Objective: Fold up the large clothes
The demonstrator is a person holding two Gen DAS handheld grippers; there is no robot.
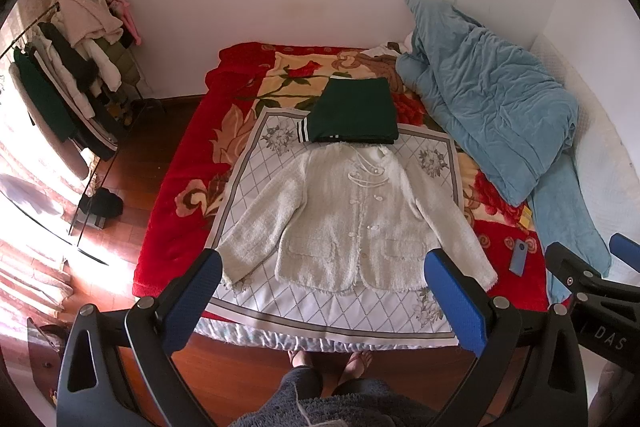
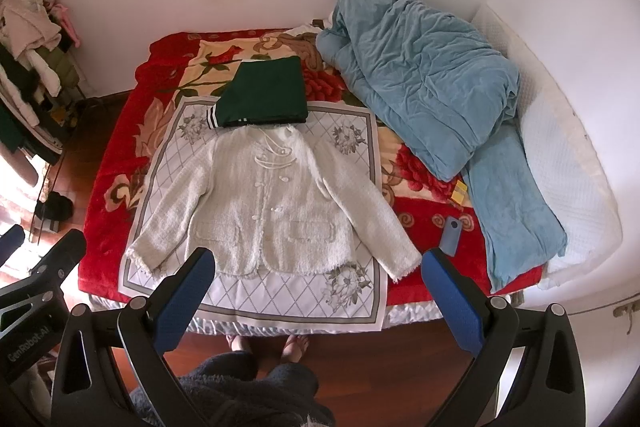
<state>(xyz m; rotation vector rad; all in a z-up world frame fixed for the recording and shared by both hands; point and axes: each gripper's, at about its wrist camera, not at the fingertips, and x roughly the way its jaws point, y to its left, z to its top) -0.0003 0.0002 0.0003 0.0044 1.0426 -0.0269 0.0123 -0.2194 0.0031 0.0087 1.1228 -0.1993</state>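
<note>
1. Your left gripper [image 1: 320,301] and right gripper [image 2: 316,293] hang wide open, empty, above the bed's near edge.
2. White jacket [image 1: 352,215] lies flat, sleeves spread, on the patterned cloth [image 1: 320,315].
3. Pinch each sleeve's cuff; fold inward evenly.

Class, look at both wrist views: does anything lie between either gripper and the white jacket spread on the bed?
Nothing visible does. The white jacket lies flat on the patterned cloth, uncovered. The left gripper and right gripper hang above the bed's near edge, jaws open and holding nothing. The folded green garment lies beyond the collar, the phone off its sleeve.
</note>
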